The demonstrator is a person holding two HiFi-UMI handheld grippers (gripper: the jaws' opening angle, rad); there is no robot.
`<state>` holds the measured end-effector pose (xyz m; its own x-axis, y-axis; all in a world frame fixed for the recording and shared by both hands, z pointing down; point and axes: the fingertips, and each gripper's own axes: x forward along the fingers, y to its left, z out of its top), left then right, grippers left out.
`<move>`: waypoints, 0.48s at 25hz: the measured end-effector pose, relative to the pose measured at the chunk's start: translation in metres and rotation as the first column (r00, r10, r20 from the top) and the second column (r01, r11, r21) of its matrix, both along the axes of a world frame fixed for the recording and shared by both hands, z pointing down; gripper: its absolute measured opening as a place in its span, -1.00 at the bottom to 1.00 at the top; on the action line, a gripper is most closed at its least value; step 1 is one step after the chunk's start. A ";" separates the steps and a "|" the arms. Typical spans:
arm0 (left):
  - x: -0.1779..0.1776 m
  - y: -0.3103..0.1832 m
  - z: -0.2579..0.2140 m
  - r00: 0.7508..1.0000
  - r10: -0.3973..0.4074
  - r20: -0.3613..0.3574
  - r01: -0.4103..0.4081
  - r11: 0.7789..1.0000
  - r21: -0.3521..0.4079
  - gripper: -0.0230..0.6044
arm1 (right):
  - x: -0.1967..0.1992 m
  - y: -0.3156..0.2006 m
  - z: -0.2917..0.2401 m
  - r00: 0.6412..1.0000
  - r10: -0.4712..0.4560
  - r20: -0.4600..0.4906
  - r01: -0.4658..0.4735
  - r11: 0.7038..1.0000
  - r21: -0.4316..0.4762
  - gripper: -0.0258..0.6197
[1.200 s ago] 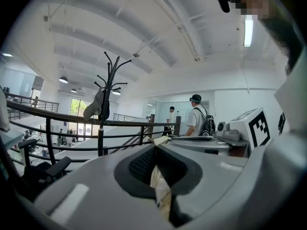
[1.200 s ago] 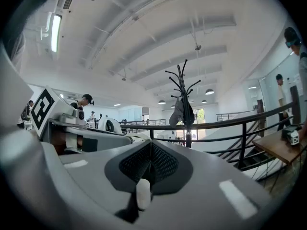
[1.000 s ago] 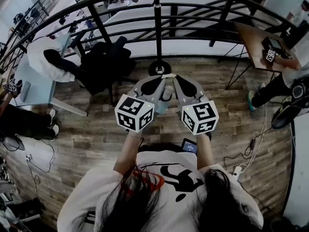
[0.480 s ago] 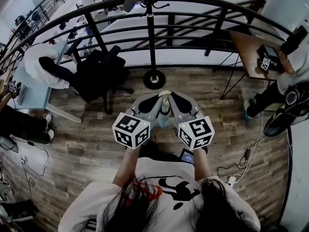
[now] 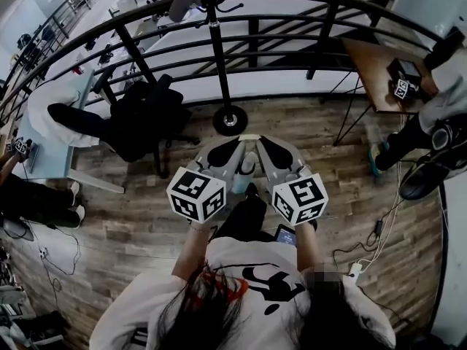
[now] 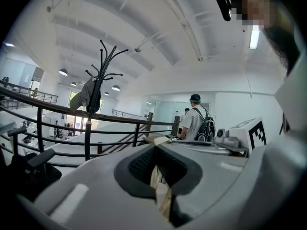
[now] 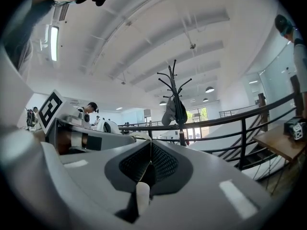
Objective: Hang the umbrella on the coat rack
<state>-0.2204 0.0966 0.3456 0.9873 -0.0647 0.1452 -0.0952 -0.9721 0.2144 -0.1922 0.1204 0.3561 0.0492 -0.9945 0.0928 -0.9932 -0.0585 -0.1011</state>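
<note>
I hold both grippers side by side, tips together, in front of my body. Between them sits the umbrella [image 5: 244, 168], a pale folded bundle. My left gripper [image 5: 228, 150] is shut on a cream strap-like part of the umbrella [image 6: 160, 195]. My right gripper [image 5: 270, 150] is shut on a white, rod-like part of it [image 7: 142, 196]. The coat rack [image 5: 219, 49] is a black pole on a round base [image 5: 230, 120] just ahead of the grippers. Its hooked top [image 6: 101, 66] carries a grey garment [image 6: 85, 96]. The coat rack [image 7: 175, 92] also stands ahead in the right gripper view.
A black railing [image 5: 292, 28] curves behind the rack. A black office chair [image 5: 142, 115] and a desk [image 5: 51, 133] stand left. A wooden table [image 5: 379, 64] and a seated person [image 5: 438, 115] are on the right. Cables [image 5: 379, 217] lie on the wood floor.
The rack's base has come a little nearer and drifted left in the head view. Both grippers stay together, shut on the umbrella, slightly lower in the view.
</note>
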 end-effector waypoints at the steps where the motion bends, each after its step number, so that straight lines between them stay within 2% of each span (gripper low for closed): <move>1: 0.008 -0.005 0.001 1.000 0.000 -0.005 0.000 1.000 -0.003 -0.93 | 0.007 -0.003 0.001 1.000 0.001 -0.003 -0.001 1.000 0.000 -0.84; 5: 0.050 -0.025 0.004 0.999 -0.001 -0.035 0.000 1.000 -0.025 -0.93 | 0.047 -0.022 0.003 1.000 0.011 -0.016 -0.011 1.000 -0.002 -0.84; 12: 0.126 -0.064 0.005 0.999 0.032 -0.037 -0.033 0.999 -0.042 -0.93 | 0.125 -0.072 0.001 1.000 0.015 -0.023 -0.016 1.000 -0.027 -0.84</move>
